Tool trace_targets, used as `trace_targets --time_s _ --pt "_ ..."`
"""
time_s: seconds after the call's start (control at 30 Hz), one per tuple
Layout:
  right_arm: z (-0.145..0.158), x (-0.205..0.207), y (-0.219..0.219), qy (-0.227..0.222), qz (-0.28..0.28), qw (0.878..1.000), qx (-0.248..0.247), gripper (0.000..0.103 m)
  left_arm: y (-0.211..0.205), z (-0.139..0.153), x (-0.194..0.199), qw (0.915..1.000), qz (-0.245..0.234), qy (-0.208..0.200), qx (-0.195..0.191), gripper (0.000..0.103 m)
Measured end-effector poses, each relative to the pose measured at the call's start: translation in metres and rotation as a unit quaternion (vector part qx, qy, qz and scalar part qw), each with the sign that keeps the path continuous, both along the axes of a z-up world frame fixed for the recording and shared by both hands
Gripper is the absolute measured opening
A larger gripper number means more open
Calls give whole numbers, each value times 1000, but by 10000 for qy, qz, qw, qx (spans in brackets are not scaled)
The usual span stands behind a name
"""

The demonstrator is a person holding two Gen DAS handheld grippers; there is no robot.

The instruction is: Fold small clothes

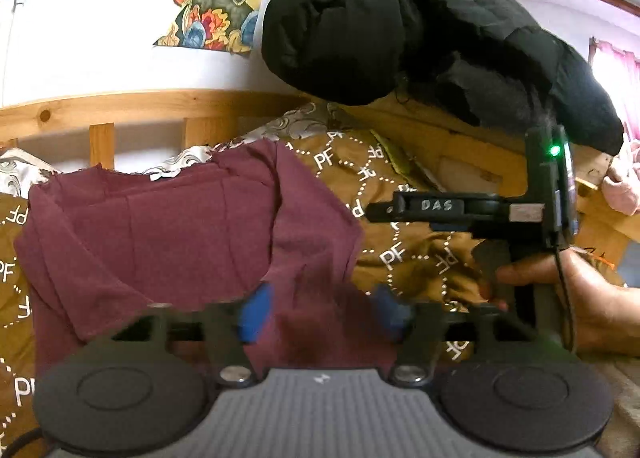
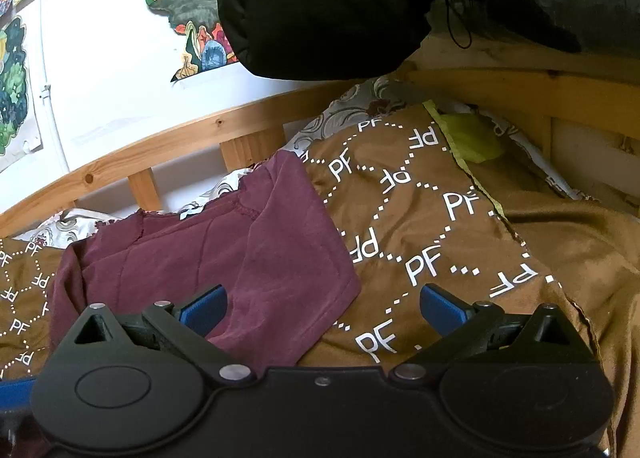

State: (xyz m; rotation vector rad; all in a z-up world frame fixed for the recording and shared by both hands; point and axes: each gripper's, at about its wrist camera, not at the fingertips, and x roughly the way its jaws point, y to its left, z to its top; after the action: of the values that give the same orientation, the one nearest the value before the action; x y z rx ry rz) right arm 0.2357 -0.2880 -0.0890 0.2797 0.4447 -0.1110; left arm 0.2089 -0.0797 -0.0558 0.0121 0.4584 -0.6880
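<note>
A small maroon shirt [image 1: 160, 234] lies on the brown "PF" bedspread [image 1: 408, 254], its right side folded over toward the middle. It also shows in the right wrist view [image 2: 240, 254]. My left gripper [image 1: 320, 312] is open just above the shirt's near edge, blue pads either side of the cloth, blurred. My right gripper [image 2: 322, 308] is open and empty over the shirt's right corner and the bedspread [image 2: 432, 217]. The right gripper body [image 1: 480, 209], held by a hand, shows in the left wrist view to the right of the shirt.
A wooden bed rail [image 1: 160, 105] runs behind the shirt. A black padded jacket [image 1: 400, 29] hangs over the rail at upper right. A patterned grey sheet [image 2: 352, 105] and a yellow-green cloth [image 2: 468, 137] lie at the far side. Painted posters hang on the white wall.
</note>
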Motion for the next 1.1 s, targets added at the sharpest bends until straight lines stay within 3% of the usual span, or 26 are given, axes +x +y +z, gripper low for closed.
trace_targets --time_s 0.17,0.27,0.33,0.4,0.5,0.6,0.67,0.73,0.8,0.87,0.93,1.1 --pt "-5 2 2 131 261 9993 212 102 7 10 -2 9999 63 -118 57 88" --pt "-7 4 11 177 796 9961 348 102 22 14 9 9986 528 -74 29 91" --pt "-10 8 20 352 1308 9900 399 96 36 16 20 9949 1003 67 -50 94" --pt "-16 11 34 574 1785 9814 419 88 53 16 33 9870 1595 179 -103 96" --pt "-17 11 57 718 2333 9697 79 76 78 15 53 9681 2453 453 -238 98" --pt "-17 4 80 721 2842 9551 -431 65 104 8 72 9436 3178 850 -379 98" --pt "-20 1 92 799 3032 9465 -762 51 119 1 83 9273 3544 1099 -494 98" --pt "-25 1 100 890 3051 9420 -1079 14 135 -4 89 9123 3840 1289 -609 98" --pt "-26 1 99 938 2993 9429 -1118 7 144 -7 93 9025 4026 1378 -673 98" --pt "-20 -1 90 816 2762 9529 -953 5 153 -8 93 8954 4183 1355 -699 98" --pt "-15 1 73 819 2456 9652 -358 5 160 -8 97 8933 4257 1258 -705 98" --pt "-31 15 38 1402 1806 9714 643 6 171 -10 112 8935 4241 1131 -948 96"
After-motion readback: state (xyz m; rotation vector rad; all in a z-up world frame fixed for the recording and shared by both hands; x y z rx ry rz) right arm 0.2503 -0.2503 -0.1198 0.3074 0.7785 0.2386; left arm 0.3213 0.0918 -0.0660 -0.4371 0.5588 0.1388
